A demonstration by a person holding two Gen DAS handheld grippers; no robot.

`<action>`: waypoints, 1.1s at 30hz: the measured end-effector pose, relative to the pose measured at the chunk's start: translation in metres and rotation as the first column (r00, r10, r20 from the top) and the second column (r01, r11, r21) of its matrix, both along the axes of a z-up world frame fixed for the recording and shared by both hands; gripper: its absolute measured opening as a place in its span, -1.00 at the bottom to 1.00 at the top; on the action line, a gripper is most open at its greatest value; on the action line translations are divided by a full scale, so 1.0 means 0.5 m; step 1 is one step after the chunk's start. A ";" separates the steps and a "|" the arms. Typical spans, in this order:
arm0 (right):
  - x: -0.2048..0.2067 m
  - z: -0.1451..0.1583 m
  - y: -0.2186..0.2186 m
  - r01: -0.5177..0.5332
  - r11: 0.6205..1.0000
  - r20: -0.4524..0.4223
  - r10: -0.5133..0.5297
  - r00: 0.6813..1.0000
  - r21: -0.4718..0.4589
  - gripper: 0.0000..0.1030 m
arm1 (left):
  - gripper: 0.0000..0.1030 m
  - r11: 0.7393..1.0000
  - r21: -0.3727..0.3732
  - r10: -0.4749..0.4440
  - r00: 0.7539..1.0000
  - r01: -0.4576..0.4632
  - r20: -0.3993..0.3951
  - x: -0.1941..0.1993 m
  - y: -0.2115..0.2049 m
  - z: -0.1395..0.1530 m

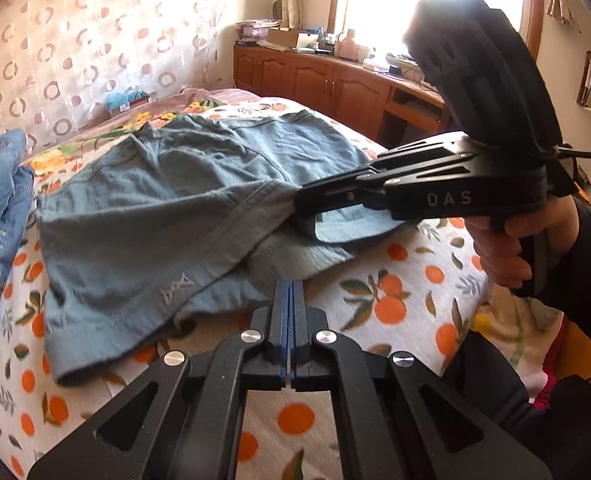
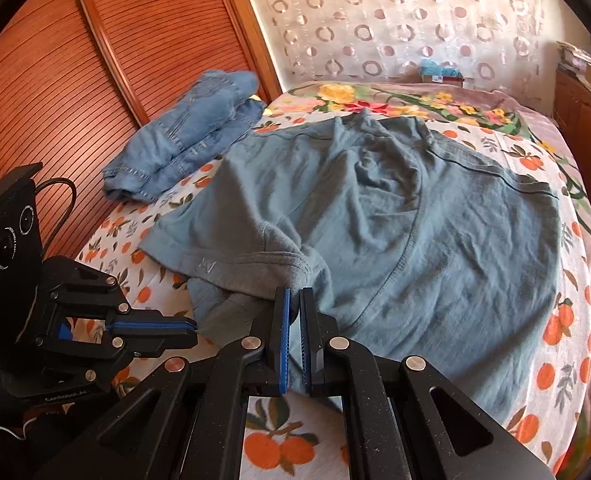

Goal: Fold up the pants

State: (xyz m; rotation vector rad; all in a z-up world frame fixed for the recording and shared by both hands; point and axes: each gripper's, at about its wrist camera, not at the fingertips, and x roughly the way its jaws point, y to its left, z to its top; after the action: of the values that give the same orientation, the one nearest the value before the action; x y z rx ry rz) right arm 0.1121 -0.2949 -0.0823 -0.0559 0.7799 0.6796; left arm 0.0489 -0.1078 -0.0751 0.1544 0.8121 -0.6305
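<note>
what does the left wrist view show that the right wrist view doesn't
Only the left wrist view shows the window, the wooden cabinets under it, and the person's right hand on the handle of the right tongs.

Only the right wrist view shows the slatted wooden door and the left tongs from the side, shut on nothing.

Both show the grey-blue pants on the orange-print bedsheet, the denim pile, and the right tongs pinching the fabric.
</note>
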 end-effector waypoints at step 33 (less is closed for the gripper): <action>-0.177 -0.008 -0.162 0.335 0.936 0.169 -0.315 0.934 -0.105 -0.32 | -0.02 0.934 0.116 0.331 0.941 -0.337 0.068 0.037 0.219 -0.024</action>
State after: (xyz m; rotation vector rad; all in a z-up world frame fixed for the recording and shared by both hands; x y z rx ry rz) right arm 0.0234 -0.3758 -0.0864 -0.0951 0.6680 0.3027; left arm 0.0672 0.0017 -0.0872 0.1416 0.8096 -0.2530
